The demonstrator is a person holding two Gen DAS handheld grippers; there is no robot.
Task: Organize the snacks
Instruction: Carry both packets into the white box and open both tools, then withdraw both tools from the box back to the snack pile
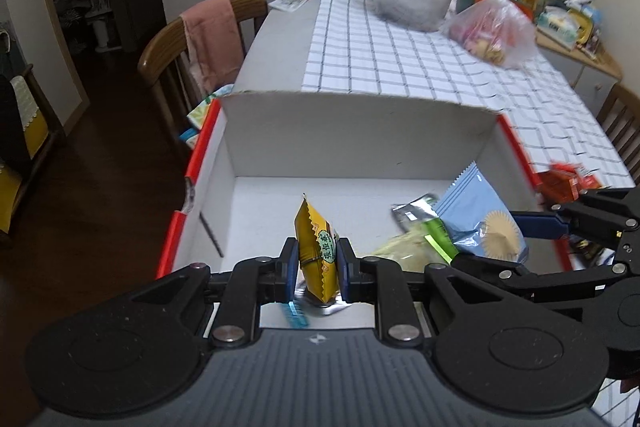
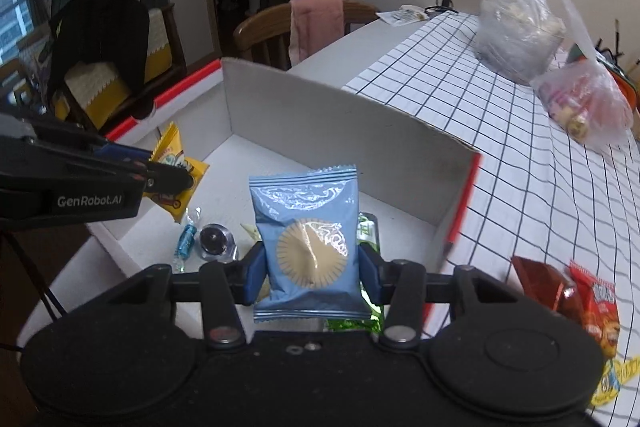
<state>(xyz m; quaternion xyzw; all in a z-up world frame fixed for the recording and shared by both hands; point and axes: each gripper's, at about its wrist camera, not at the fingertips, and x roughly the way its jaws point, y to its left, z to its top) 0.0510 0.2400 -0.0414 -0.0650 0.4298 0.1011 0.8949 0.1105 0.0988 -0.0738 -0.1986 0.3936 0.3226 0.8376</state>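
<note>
Cardboard, white inside with red edging, forms the open box (image 1: 352, 143) at the near end of the checked surface (image 1: 400, 47), and both claws hang over it, each with a snack. The left claw (image 1: 318, 263) pinches a yellow packet (image 1: 314, 247) edge-on at 6 o'clock in its view, jaws narrow against the thin foil. The right claw (image 2: 312, 267) clamps a blue packet (image 2: 308, 243) flat-face toward its camera, jaws set wider to span the pouch. Both point steeply down into the box, which suggests the packets are about to be dropped among the snacks already inside.

Only the right view shows a blue wrapped candy (image 2: 185, 243) and a small clear capsule (image 2: 216, 241) on the box floor (at 8 o'clock), plus red packets (image 2: 576, 299) still waiting outside at 4 o'clock.
</note>
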